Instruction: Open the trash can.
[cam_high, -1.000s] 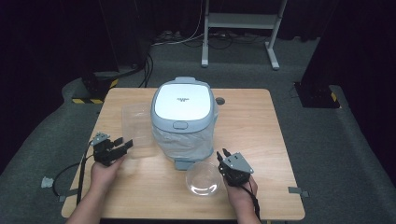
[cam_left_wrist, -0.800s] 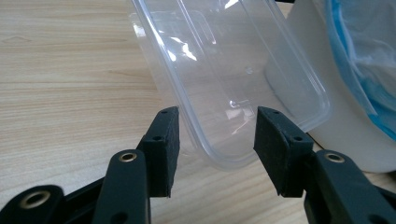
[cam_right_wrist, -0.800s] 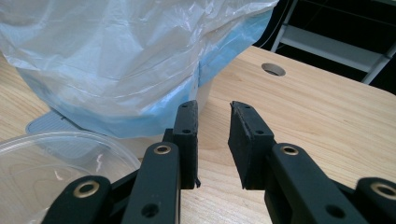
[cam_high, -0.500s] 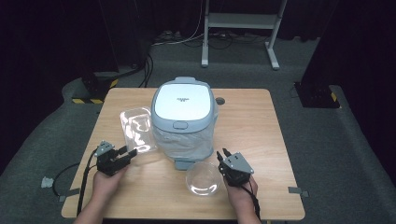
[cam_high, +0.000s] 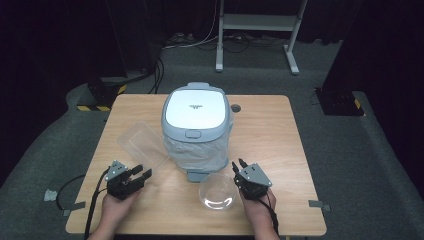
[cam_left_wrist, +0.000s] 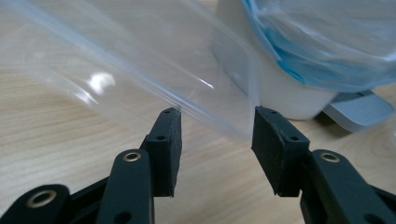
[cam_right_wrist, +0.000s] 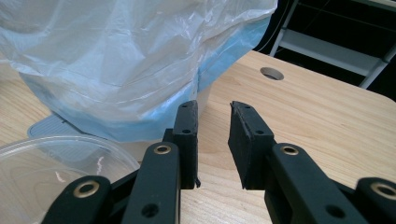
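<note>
Now your left gripper (cam_high: 142, 175) sits at the near corner of the clear rectangular plastic lid (cam_high: 142, 145), which lies flat on the wooden table (cam_high: 280, 130) left of the grey-and-white lidded bin (cam_high: 197, 127). Its 2 jaws have just been closing, yet the lid's edge lies between them untouched. Your right gripper (cam_high: 238, 164) rests beside the clear round plastic bowl (cam_high: 218, 191), jaws narrowly parted, holding nothing.

Between my left gripper (cam_left_wrist: 217, 140) jaws sits the near corner of the clear lid (cam_high: 142, 145); beyond and right of them, the bin (cam_high: 196, 131). Left of my right gripper (cam_high: 239, 166) lies the bowl (cam_high: 217, 192), bin ahead
</note>
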